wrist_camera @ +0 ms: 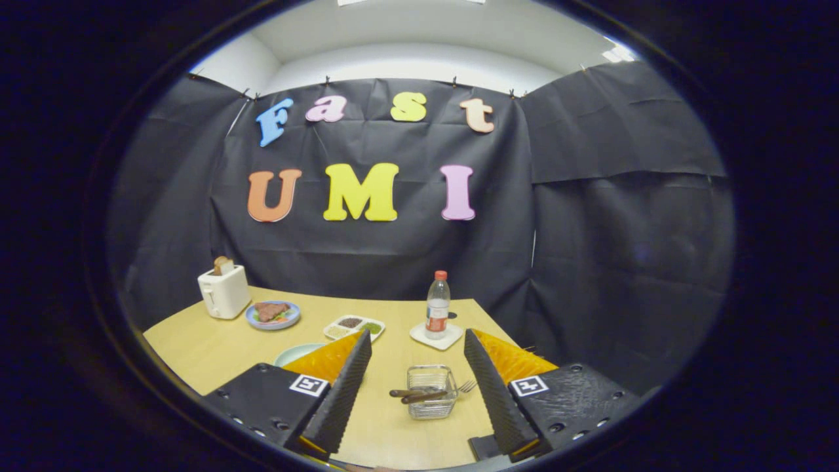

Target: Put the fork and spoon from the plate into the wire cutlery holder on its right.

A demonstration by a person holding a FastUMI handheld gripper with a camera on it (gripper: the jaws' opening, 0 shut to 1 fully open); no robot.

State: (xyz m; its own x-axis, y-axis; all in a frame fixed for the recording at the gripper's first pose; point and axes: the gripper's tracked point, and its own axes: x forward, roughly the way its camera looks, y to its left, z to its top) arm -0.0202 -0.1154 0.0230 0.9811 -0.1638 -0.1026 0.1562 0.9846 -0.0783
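Now the gripper (417, 367) hangs wide open and empty above the wooden table (196, 351).
Between its fingers sits the wire cutlery holder (430, 391), with the fork (459, 389) and spoon (409, 393) lying across its rim. Left of it, the plate (293, 354) peeks out; farther off stand a bottle (437, 305) and a toaster (223, 292).
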